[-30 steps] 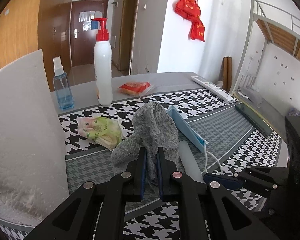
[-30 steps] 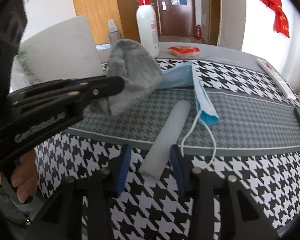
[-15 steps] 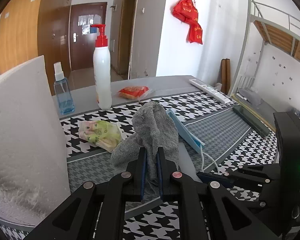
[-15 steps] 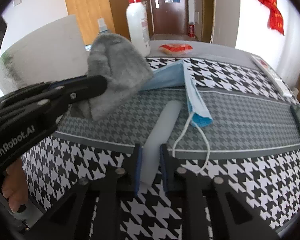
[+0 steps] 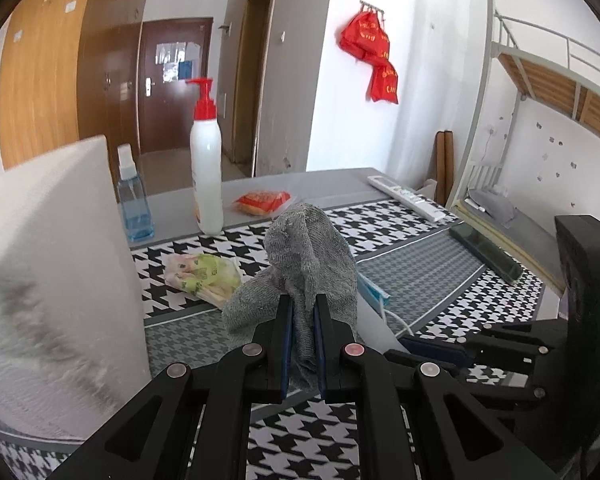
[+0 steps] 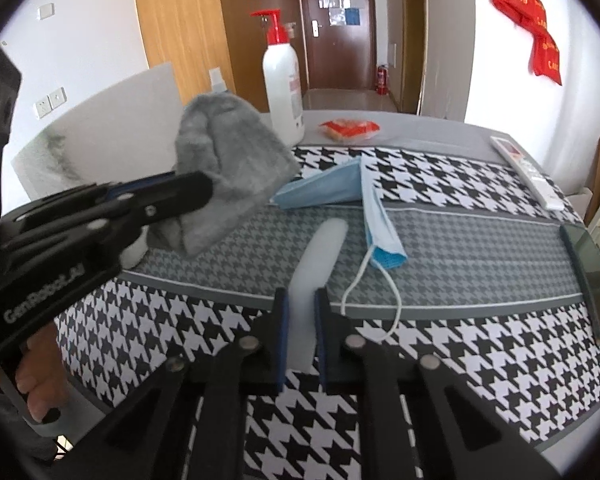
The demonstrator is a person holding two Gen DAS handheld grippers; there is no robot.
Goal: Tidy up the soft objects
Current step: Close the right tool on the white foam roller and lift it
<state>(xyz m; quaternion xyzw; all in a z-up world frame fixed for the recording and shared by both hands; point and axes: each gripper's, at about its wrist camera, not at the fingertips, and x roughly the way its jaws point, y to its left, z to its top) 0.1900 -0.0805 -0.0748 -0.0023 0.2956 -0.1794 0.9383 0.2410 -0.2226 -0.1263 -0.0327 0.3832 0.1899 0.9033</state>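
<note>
My left gripper (image 5: 301, 304) is shut on a grey cloth (image 5: 306, 256) and holds it above the houndstooth table; the cloth also shows in the right wrist view (image 6: 224, 156). My right gripper (image 6: 301, 298) is shut on the near end of a white foam stick (image 6: 320, 256), which points away over the mat. A blue face mask (image 6: 352, 196) lies beside the stick, its ear loop trailing toward my right gripper. A green patterned tissue pack (image 5: 202, 272) lies left of the cloth.
A white foam board (image 5: 48, 264) stands close on the left. A pump bottle (image 5: 207, 168), a blue spray bottle (image 5: 132, 200) and a red packet (image 5: 264, 200) stand at the far edge. A remote (image 6: 524, 168) and a dark phone (image 6: 592, 272) lie at the right.
My right gripper has closed on the foam stick and raised its near end. My left gripper has lifted the grey cloth a little higher.
</note>
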